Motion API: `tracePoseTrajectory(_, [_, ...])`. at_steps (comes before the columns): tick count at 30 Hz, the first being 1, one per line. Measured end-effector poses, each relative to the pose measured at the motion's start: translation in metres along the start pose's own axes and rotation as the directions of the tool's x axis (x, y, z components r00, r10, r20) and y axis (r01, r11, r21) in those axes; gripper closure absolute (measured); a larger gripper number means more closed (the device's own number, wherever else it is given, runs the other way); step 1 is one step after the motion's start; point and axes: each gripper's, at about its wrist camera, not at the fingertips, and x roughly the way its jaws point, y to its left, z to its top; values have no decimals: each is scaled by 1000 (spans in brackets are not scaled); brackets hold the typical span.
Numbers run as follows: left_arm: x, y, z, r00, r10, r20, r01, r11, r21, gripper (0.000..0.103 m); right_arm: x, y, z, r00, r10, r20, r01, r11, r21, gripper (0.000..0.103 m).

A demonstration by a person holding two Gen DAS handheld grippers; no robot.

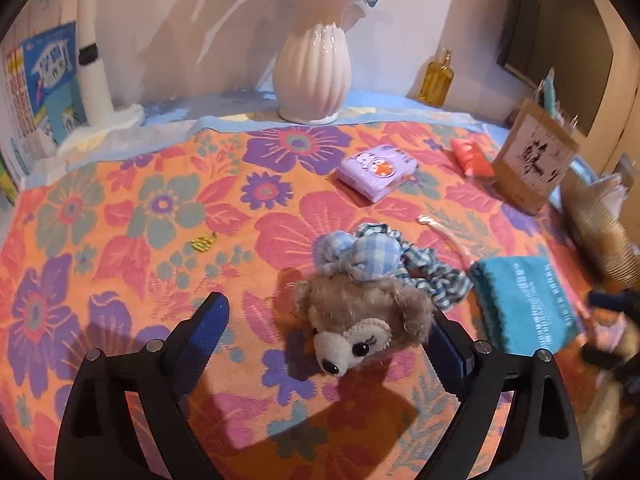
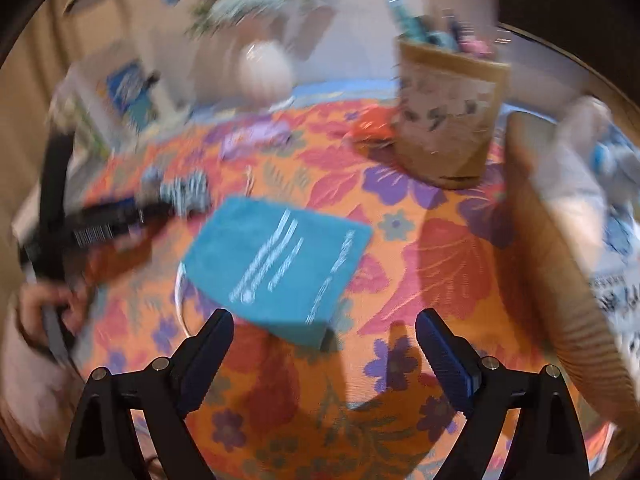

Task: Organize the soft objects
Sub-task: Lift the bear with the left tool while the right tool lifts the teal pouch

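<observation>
A brown plush bear head (image 1: 360, 320) with a blue checked bow (image 1: 352, 256) lies on the flowered cloth (image 1: 120, 208). It sits between the fingers of my left gripper (image 1: 326, 312), close against the right one, and the jaws stand wide, not pressing. A checked scrunchie (image 1: 436, 276) lies behind the bear. A folded teal towel (image 1: 524, 300) rests to its right. In the blurred right wrist view, my right gripper (image 2: 325, 320) is open and empty, with the teal towel (image 2: 280, 264) just ahead of its fingertips.
A purple tissue pack (image 1: 376, 172), a red soft item (image 1: 470, 156) and a brown paper bag (image 1: 536, 160) lie farther back. A white vase (image 1: 312, 76) and a yellow bottle (image 1: 438, 80) stand by the wall. A ribbed brown container (image 2: 560, 260) stands at the right.
</observation>
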Motion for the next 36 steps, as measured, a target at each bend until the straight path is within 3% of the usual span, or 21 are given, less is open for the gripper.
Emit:
tracePoseTrajectory(3, [5,2,-1,999,-39,-26,39,999,-12,11,20,8,-1,999,4,-33,-6,998,-63,9])
tracePoseTrajectory(5, [5,0,0,999,-46,-22,46,999,-10,11,28,14,3,1000,-29,-8,28,993,-114,8])
tracePoseTrajectory(9, [10,-4,4,998,-52,-33,52,999,13,9,48,19,26,1000,-22,-23,17,982,-190,0])
tracePoseTrajectory(12, [15,-8,6,998,-48,-47,50,998,37,3,64,22,45,1000,0,-28,-7,969,-247,0])
tracePoseTrajectory(15, [20,-14,8,998,-32,-58,36,998,58,1,78,18,60,999,46,-26,-51,971,-232,0])
tracePoseTrajectory(19, [25,-18,11,998,-14,-59,18,998,65,1,84,28,65,1000,29,-6,-30,974,-224,1])
tracePoseTrajectory(20, [26,-20,12,998,-12,-57,16,998,65,2,84,29,66,1000,31,-4,-31,975,-221,4])
tracePoseTrajectory(21, [27,-20,12,999,-12,-53,15,998,64,2,83,31,66,999,45,4,-43,973,-226,19])
tracePoseTrajectory(22, [26,-20,13,999,-25,-45,27,998,58,4,81,33,66,998,64,15,-59,971,-230,45])
tracePoseTrajectory(24, [23,-20,14,998,-51,-27,52,997,51,28,76,35,66,993,106,41,-95,969,-228,78])
tracePoseTrajectory(25, [22,-18,14,998,-69,-15,69,997,38,45,76,35,66,990,132,39,-121,969,-216,84])
tracePoseTrajectory(28, [19,-8,14,995,-101,9,101,994,-27,53,75,34,67,983,180,45,-169,968,-185,96])
tracePoseTrajectory(31, [13,5,14,992,-119,52,123,987,-101,53,70,27,66,965,250,76,-239,963,-126,98])
tracePoseTrajectory(36, [6,15,13,988,-117,101,132,979,-153,53,48,18,61,922,330,202,-318,944,-89,98])
